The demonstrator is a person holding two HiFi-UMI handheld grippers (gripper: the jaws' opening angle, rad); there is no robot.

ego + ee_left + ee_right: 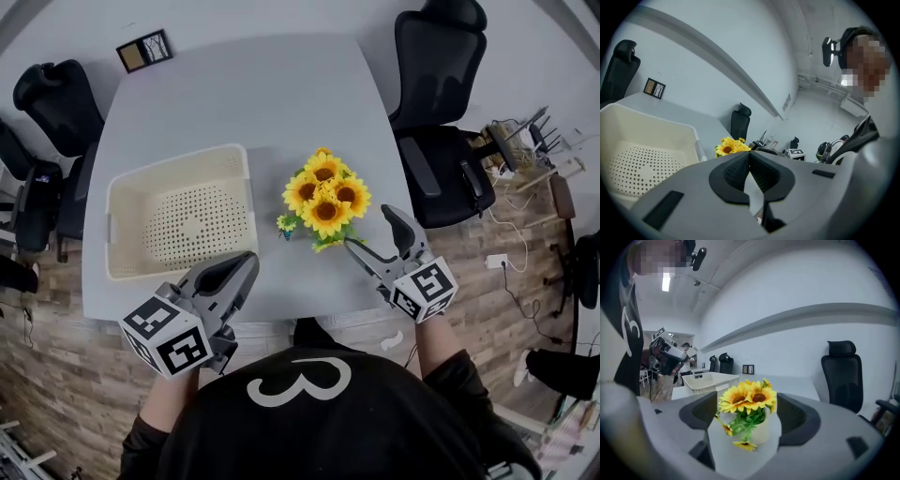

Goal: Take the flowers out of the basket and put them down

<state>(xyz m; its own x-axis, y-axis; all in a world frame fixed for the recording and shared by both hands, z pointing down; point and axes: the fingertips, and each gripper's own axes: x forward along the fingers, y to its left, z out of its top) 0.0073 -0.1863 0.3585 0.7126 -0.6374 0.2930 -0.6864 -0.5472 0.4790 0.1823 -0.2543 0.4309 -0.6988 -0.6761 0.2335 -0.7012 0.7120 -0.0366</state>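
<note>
A bunch of yellow sunflowers (325, 195) in a small white pot stands upright on the grey table (234, 94), to the right of the cream perforated basket (122, 192). The basket holds nothing. My right gripper (367, 228) is open just near-right of the flowers, apart from them. In the right gripper view the sunflowers (747, 399) and their white pot (763, 430) stand between the wide jaws, and the pads do not touch them. My left gripper (246, 269) hovers at the table's near edge, by the basket's near right corner, jaws shut and holding nothing. The left gripper view shows its closed tips (749, 161), the basket (656, 124) and the flowers (731, 146) beyond.
Black office chairs stand at the table's right (436, 112) and far left (56, 98). A small framed picture (144, 50) lies at the table's far edge. Cables and a power strip (497, 261) lie on the wooden floor to the right.
</note>
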